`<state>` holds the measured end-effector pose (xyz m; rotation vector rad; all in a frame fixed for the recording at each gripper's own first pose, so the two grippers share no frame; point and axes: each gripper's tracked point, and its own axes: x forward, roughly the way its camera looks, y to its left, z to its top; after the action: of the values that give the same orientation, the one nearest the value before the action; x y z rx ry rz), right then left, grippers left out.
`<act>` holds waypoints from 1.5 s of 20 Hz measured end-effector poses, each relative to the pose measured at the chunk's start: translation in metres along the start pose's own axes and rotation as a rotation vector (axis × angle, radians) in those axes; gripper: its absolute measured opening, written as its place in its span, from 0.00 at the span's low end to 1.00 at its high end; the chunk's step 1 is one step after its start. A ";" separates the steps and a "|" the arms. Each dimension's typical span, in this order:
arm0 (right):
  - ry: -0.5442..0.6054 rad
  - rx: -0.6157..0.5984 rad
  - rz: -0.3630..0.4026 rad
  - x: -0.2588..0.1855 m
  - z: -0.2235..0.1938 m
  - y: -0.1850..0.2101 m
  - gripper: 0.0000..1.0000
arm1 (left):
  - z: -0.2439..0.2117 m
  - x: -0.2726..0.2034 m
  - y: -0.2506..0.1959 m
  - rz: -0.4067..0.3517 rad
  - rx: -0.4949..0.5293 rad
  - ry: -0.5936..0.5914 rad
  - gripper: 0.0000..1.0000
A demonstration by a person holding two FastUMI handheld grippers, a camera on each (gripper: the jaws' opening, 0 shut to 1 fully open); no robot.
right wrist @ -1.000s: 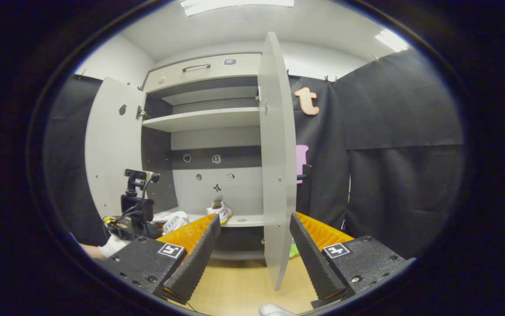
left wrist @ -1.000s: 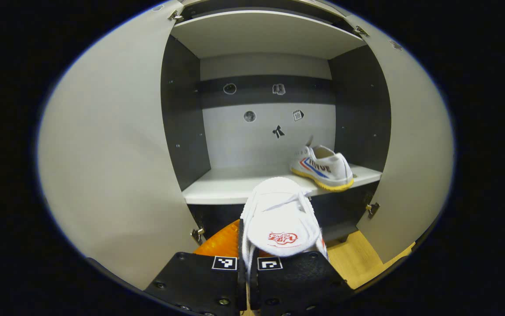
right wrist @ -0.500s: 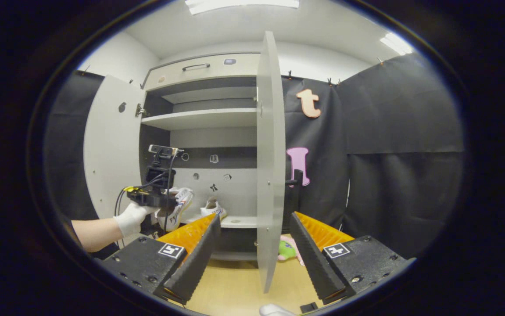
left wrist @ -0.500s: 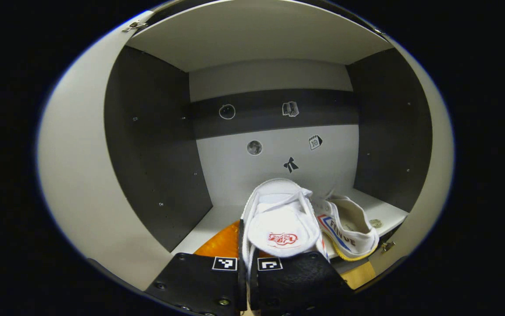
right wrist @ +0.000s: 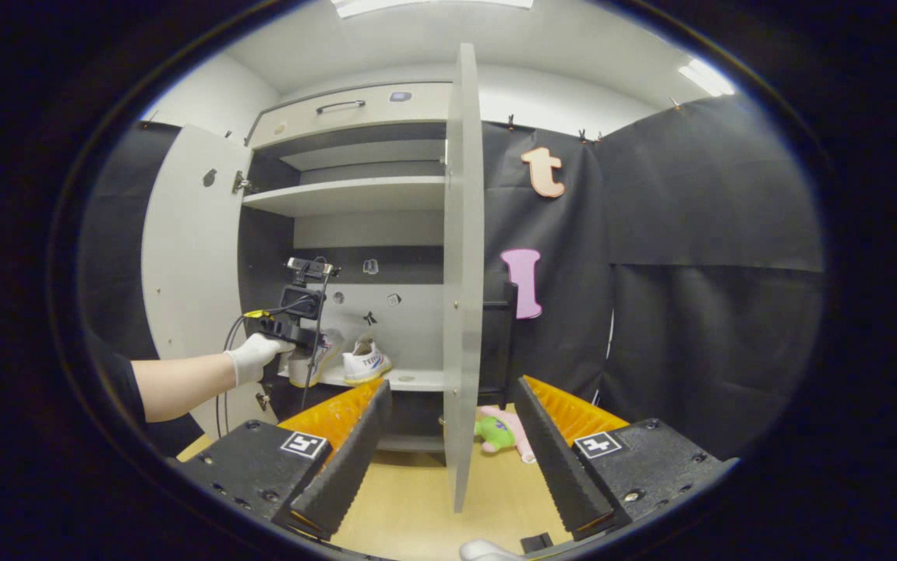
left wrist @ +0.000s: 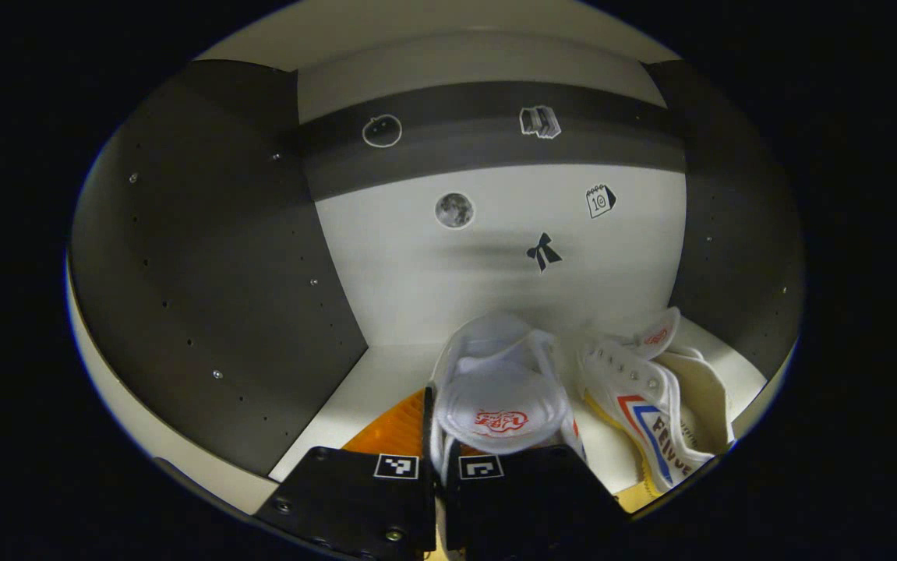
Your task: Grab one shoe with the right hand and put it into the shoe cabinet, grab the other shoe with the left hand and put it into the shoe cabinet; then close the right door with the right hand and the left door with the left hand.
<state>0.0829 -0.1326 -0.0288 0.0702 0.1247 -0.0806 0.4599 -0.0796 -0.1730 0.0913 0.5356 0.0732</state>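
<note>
The left gripper [left wrist: 438, 467] is clamped on the held shoe [left wrist: 499, 389] above the shelf [left wrist: 354, 397], and should lower it clear of the other shoe [left wrist: 651, 405] just right, while the right gripper [right wrist: 448, 444] waits spread apart by the right door [right wrist: 460, 273].

Held shoe [left wrist: 499, 389] heel hidden between left gripper [left wrist: 439, 475] fingers. Second shoe [left wrist: 655, 413] cut off at lower right. Shelf [left wrist: 370, 382] partly covered by both.
</note>
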 end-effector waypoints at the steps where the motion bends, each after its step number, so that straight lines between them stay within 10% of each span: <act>1: 0.002 0.005 0.002 0.000 0.000 0.000 1.00 | 0.001 -0.001 -0.002 -0.007 -0.003 -0.001 0.07; 3: -0.002 0.005 0.005 -0.001 0.000 0.001 0.99 | 0.001 -0.009 -0.010 -0.066 -0.011 0.002 0.18; 7: -0.005 0.002 0.018 -0.002 0.000 0.003 1.00 | 0.027 -0.016 0.011 -0.021 0.004 -0.117 0.95; 16: -0.028 -0.001 0.025 -0.014 0.004 0.004 1.00 | 0.023 -0.090 0.034 0.010 0.013 -0.189 0.97; 30: -0.063 0.005 -0.092 0.011 0.013 -0.078 1.00 | -0.020 -0.377 0.025 -0.063 -0.047 -0.490 0.96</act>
<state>0.0892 -0.2121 -0.0227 0.0673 0.0642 -0.1746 0.1251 -0.0885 0.0028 0.0435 0.0469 0.0007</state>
